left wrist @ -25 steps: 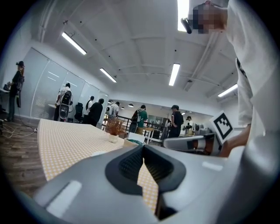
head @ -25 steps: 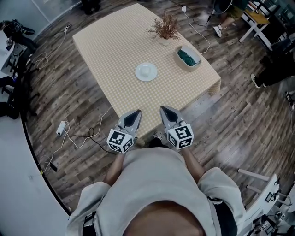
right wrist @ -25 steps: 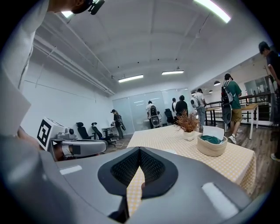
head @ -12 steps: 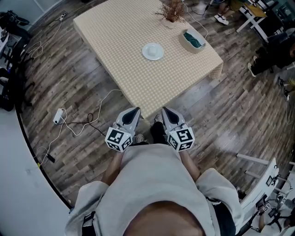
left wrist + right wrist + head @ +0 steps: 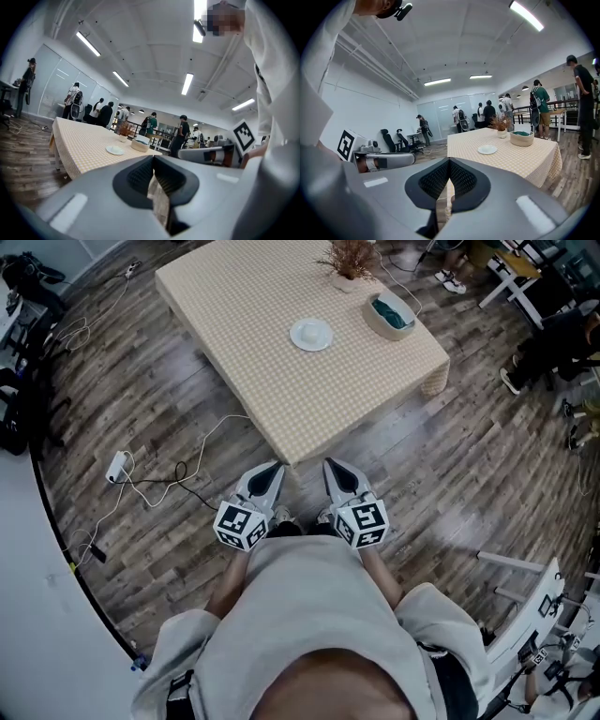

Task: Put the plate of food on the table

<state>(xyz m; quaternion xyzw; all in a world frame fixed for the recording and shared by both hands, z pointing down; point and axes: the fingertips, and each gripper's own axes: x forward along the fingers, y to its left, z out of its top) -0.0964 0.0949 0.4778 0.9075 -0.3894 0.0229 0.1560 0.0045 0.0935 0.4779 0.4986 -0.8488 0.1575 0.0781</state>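
Note:
A small white plate [image 5: 311,334] lies on the beige checked table [image 5: 253,343], right of its middle; I cannot tell whether anything is on it. It also shows far ahead in the left gripper view as the plate [image 5: 115,150] and in the right gripper view as the plate [image 5: 487,149]. My left gripper [image 5: 273,470] and right gripper [image 5: 334,467] are held side by side close to my body, over the wooden floor, short of the table's near corner. Both are shut with nothing between the pads, seen at the left gripper [image 5: 153,174] and the right gripper [image 5: 449,174].
A round basket [image 5: 391,315] with something green in it and a vase of dried plants [image 5: 352,259] stand on the table's right side. Cables and a white power strip [image 5: 117,466] lie on the floor at left. Several people stand beyond the table. A white chair frame [image 5: 530,615] is at lower right.
The table has slid up and away in the head view: its near corner, under the gripper tips a second ago, now lies ahead of them. Both grippers stay shut and together.

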